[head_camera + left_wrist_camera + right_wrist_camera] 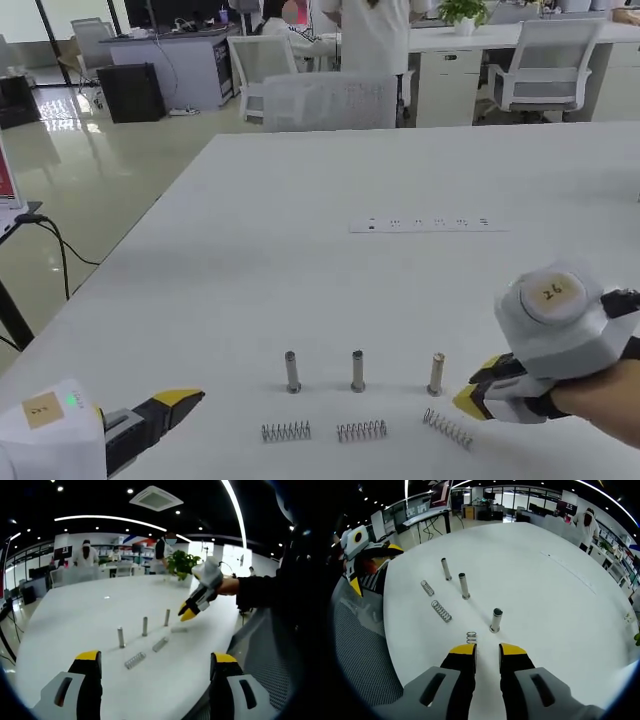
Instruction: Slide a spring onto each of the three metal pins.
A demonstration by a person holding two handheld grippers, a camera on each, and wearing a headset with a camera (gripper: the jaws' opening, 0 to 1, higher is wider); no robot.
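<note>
Lying in a row low in the head view, three springs sit just below three upright pins on the white desk, and every pin is still bare. The right gripper reaches in from the lower right, released, with its jaws a narrow gap apart and the nearest spring just ahead. The left gripper is spread wide and empty at the lower left. A socket strip lies higher up the frame, and a grey chair stands at the desk's far edge.

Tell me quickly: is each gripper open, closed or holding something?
Yellow-tipped left gripper: wide open, empty.
Yellow-tipped right gripper: narrowly open, empty; coiled metal spring lies just ahead.
</note>
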